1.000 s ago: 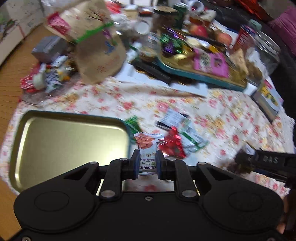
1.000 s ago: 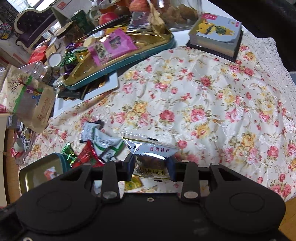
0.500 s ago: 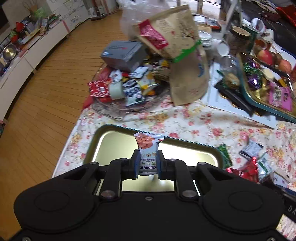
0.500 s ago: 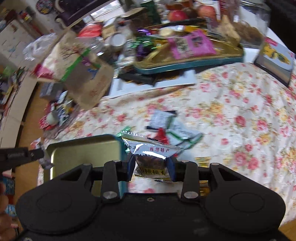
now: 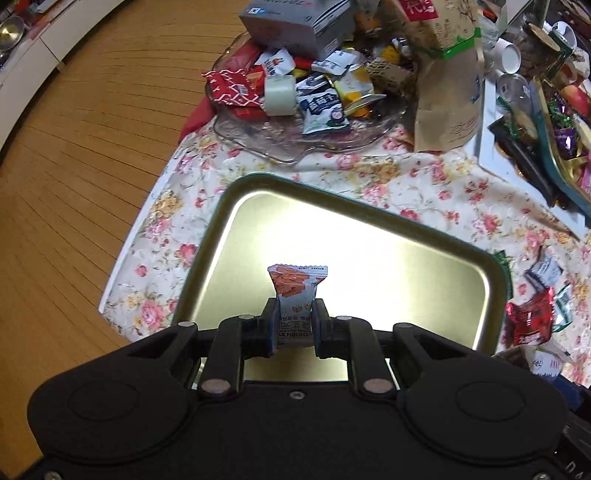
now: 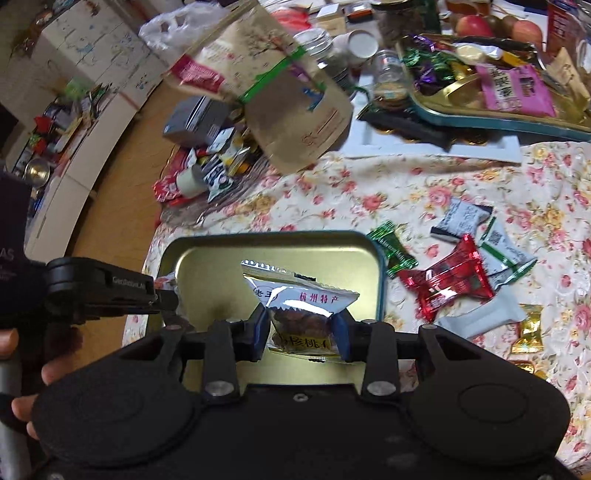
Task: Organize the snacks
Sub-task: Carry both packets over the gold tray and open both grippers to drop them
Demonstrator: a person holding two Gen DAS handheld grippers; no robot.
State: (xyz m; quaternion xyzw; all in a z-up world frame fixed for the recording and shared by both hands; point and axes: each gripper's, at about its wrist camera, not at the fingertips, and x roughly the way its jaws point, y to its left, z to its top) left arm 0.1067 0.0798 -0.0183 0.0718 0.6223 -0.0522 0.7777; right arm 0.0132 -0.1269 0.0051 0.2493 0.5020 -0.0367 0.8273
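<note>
My left gripper (image 5: 294, 326) is shut on a small orange-and-white snack packet (image 5: 296, 291) and holds it above the gold tin tray (image 5: 236, 195). My right gripper (image 6: 301, 330) is shut on a silver walnut snack packet (image 6: 301, 297), also over the tray (image 6: 184, 245). In the right wrist view the left gripper (image 6: 168, 295) reaches in from the left over the tray's left edge. Several loose packets lie on the floral cloth right of the tray, among them a red one (image 6: 448, 282) and a green one (image 6: 393, 247).
A glass dish (image 5: 306, 144) heaped with snacks and a grey box (image 5: 295, 18) stands beyond the tray. A brown paper bag (image 5: 447, 92) leans beside it. A teal tray of sweets (image 6: 491, 92) sits at the back right. The table edge and wooden floor lie to the left.
Both grippers have swung left with their packets, from over the loose snack pile to above the gold tray. The left gripper now shows at the tray's left edge in the right wrist view.
</note>
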